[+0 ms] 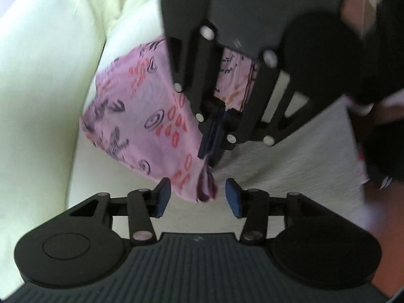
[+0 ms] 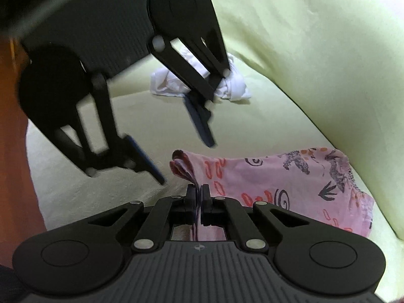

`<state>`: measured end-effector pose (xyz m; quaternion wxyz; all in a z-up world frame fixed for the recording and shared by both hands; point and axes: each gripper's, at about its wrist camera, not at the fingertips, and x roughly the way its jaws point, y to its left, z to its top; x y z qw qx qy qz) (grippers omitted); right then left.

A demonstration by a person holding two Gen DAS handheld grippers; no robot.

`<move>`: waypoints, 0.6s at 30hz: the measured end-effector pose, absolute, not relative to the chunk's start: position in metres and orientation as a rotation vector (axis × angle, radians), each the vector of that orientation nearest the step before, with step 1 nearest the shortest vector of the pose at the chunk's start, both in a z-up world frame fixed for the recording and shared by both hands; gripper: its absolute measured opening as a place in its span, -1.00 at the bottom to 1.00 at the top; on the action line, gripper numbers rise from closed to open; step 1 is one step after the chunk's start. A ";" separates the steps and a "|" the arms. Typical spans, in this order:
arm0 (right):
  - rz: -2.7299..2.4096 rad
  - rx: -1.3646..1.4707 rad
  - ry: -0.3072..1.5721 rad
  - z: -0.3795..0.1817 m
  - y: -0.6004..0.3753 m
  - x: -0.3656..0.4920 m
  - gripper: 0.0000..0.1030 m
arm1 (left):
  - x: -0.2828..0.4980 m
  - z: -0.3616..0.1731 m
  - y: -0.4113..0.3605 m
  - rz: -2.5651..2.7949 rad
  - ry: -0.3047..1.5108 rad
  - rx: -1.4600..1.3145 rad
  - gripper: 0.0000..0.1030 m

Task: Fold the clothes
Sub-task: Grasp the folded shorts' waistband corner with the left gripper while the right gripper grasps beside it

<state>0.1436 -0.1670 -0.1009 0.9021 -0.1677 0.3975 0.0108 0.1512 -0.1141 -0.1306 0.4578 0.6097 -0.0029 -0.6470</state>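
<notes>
Pink cotton garment (image 2: 290, 189) w/ black animal prints, spirals & red-orange dashes lies folded into a rough rectangle on the pale yellow-green sofa seat (image 2: 141, 116), against the backrest. Right gripper (image 2: 198, 197) is clamped on its layered corner nearest the cam. Left gripper (image 2: 186, 161) has its jaws apart, pads not touching the cloth. Crumpled white garment (image 2: 234, 85) sits further back on the seat, well apart.

Wrist views face each other, angled down, close; share pink cloth (image 1: 141, 116).

Thin printed pink cloth (image 2: 290, 176), matt
</notes>
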 end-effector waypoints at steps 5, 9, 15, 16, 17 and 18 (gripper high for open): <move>0.018 -0.332 0.802 -0.104 -0.159 0.138 -0.82 | 0.152 -0.153 -0.115 -1.579 -0.152 1.611 -0.88; -0.086 -0.411 0.848 -0.108 -0.154 0.101 -0.30 | 0.160 -0.134 -0.124 -1.591 -0.039 1.526 -0.87; -0.244 -0.716 1.053 -0.148 -0.157 0.026 -0.11 | 0.168 -0.121 -0.130 -1.584 0.050 1.478 -0.87; -0.246 -0.762 1.077 -0.154 -0.159 0.017 -0.09 | 0.166 -0.122 -0.132 -1.582 0.050 1.483 -0.87; -0.241 -0.807 1.091 -0.161 -0.161 0.010 -0.09 | 0.166 -0.123 -0.132 -1.581 0.049 1.488 -0.87; -0.236 -0.854 1.097 -0.167 -0.162 0.003 -0.06 | 0.166 -0.124 -0.132 -1.582 0.046 1.496 -0.87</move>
